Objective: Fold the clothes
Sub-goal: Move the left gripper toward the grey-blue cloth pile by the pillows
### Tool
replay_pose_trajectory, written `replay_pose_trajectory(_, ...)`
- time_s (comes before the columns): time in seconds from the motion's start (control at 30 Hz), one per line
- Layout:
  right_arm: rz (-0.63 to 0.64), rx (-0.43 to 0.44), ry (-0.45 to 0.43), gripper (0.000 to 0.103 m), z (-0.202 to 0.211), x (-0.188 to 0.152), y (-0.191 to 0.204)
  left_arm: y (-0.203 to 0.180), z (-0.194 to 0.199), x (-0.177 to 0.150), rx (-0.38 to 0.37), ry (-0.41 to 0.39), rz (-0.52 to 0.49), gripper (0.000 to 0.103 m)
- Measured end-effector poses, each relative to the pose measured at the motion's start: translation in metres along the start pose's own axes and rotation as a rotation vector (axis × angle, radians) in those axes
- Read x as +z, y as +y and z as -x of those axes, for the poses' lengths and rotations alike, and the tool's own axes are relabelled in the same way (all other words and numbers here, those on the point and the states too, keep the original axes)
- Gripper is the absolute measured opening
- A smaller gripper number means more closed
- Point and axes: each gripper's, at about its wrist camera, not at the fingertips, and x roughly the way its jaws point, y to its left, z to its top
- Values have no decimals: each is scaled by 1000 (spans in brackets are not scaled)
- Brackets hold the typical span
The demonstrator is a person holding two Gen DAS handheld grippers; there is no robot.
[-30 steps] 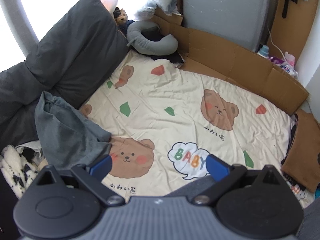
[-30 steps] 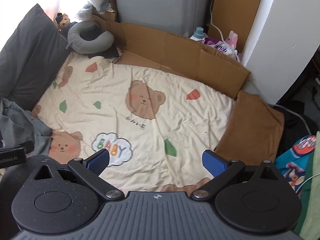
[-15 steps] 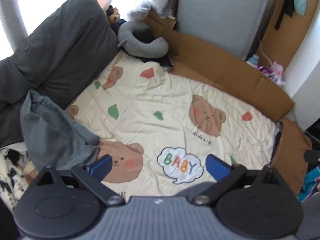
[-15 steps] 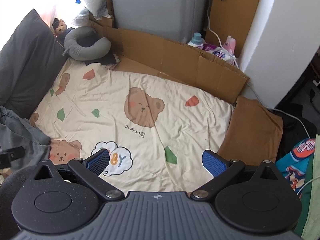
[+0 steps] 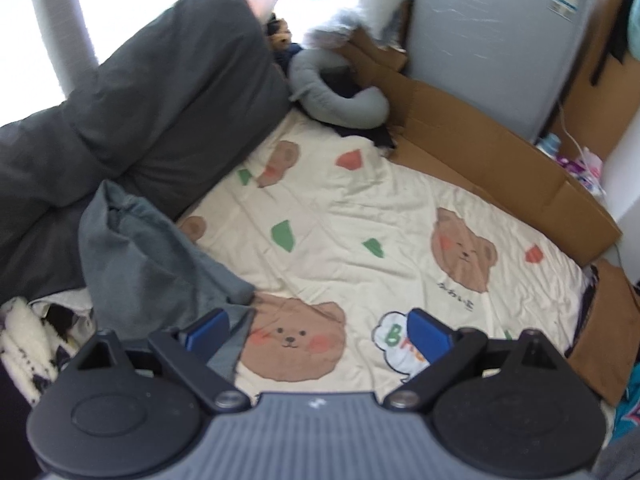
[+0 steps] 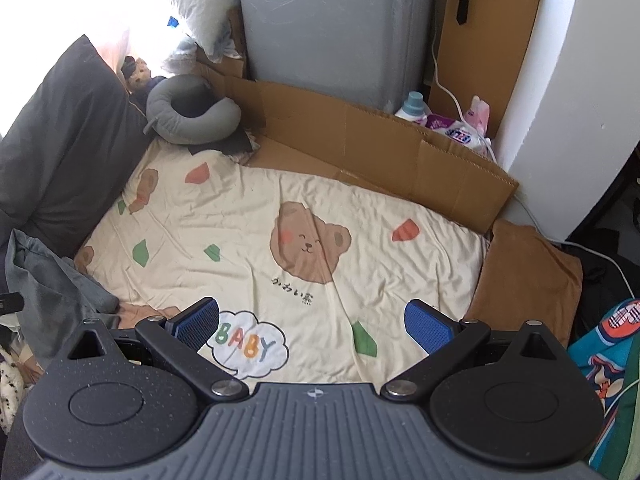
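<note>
Grey garment (image 5: 152, 256) sits crumpled in a heap at 9 o'clock in the left wrist view, at the edge of the bear-print blanket (image 5: 360, 216), slumped against the dark pillows (image 5: 152, 104). In the right wrist view the same heap (image 6: 52, 280) is at 8–9 o'clock, well apart from that gripper.

Handling, my read: light, soft, limp knit, no stiffness. It'll drape and bunch, not slide as a unit. Low slip on the ribbed blue pads. Best hold is probably a hem or shoulder edge, not the middle of the heap; the loose lower edge near 7 o'clock in the left view looks most reachable. Can't tell which garment edge that is, too bunched.

Left gripper (image 5: 320, 330): jaws spread wide, holding nothing. Left pad (image 5: 208, 330) overlaps the garment's lower edge in frame; actual contact can't be confirmed.

Right gripper (image 6: 316, 322): jaws equally wide apart, nothing held, over the blanket near the "BABY" cloud print (image 6: 250, 344).

Blanket centre looks usable as a folding surface. Cardboard (image 6: 380, 148) along 12–2 o'clock is out of the way.
</note>
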Motion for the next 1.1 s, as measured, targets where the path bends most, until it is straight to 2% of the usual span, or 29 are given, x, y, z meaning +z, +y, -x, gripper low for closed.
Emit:
replay_pose_trajectory(0.33,11,18,-19,102,-8,3,13,53,2,3,71,-19,83,93)
replay_pose_trajectory(0.6,-4,70,-48,102,-13,17,20,85,-1,6,122,-16,138,91)
replay_pose_trajectory(0.87,-40,137,-78,102,-31,31,21,110,-12,5,163,-16,179,92)
replay_pose_trajectory(1.1,-6,157,-116,102,-50,39,29,134,-29,0,181,-13,236,91)
